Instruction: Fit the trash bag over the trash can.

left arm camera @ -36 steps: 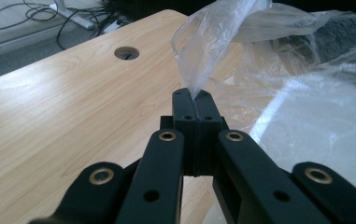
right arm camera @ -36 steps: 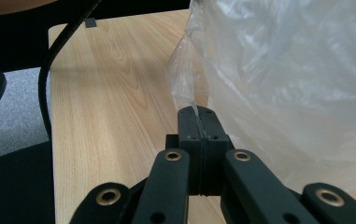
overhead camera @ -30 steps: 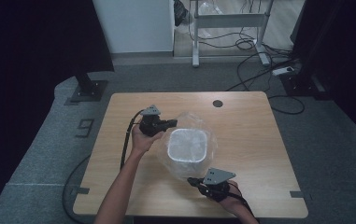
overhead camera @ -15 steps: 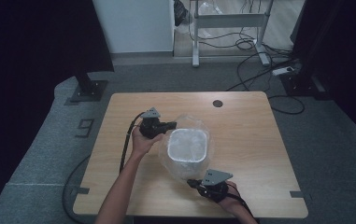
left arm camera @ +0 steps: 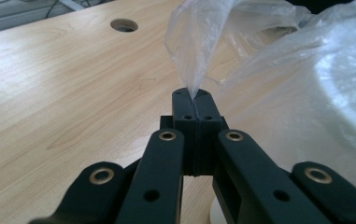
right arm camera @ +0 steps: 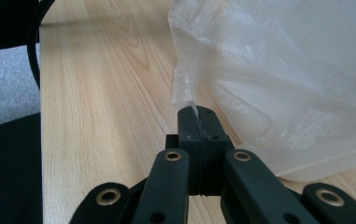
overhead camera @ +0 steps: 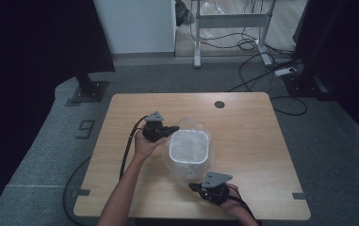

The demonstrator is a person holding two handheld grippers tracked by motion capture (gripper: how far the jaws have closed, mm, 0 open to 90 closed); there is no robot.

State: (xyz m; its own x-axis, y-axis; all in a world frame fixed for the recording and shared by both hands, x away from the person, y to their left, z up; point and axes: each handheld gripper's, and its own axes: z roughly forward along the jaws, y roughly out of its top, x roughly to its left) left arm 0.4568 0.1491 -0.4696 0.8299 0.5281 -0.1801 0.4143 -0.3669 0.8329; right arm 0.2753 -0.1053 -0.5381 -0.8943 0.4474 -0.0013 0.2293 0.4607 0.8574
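A white square container (overhead camera: pixel 189 146) stands mid-table, wrapped in a clear plastic bag (overhead camera: pixel 183 170). My left gripper (overhead camera: pixel 173 129) sits at the container's left far corner, shut on a pinch of the plastic bag (left arm camera: pixel 203 42); my left gripper (left arm camera: pixel 194 97) has its jaws pressed together on the film. My right gripper (overhead camera: pixel 195 186) is near the table's front edge, below the container, shut on a corner of the plastic bag (right arm camera: pixel 259 70); my right gripper (right arm camera: pixel 196 112) has the film's tip between its closed jaws. The white container (right arm camera: pixel 334 154) shows through the film.
The wooden table (overhead camera: pixel 120 117) has a round cable hole (overhead camera: pixel 219 104) at its far edge, the same hole (left arm camera: pixel 124 24) showing in the left gripper view. A black cable (overhead camera: pixel 126 155) trails off the left gripper. Desk legs and floor cables lie beyond the table.
The bag has been pulled lower around the container, and the right gripper has shifted slightly toward the front edge. The left gripper holds about the same place.
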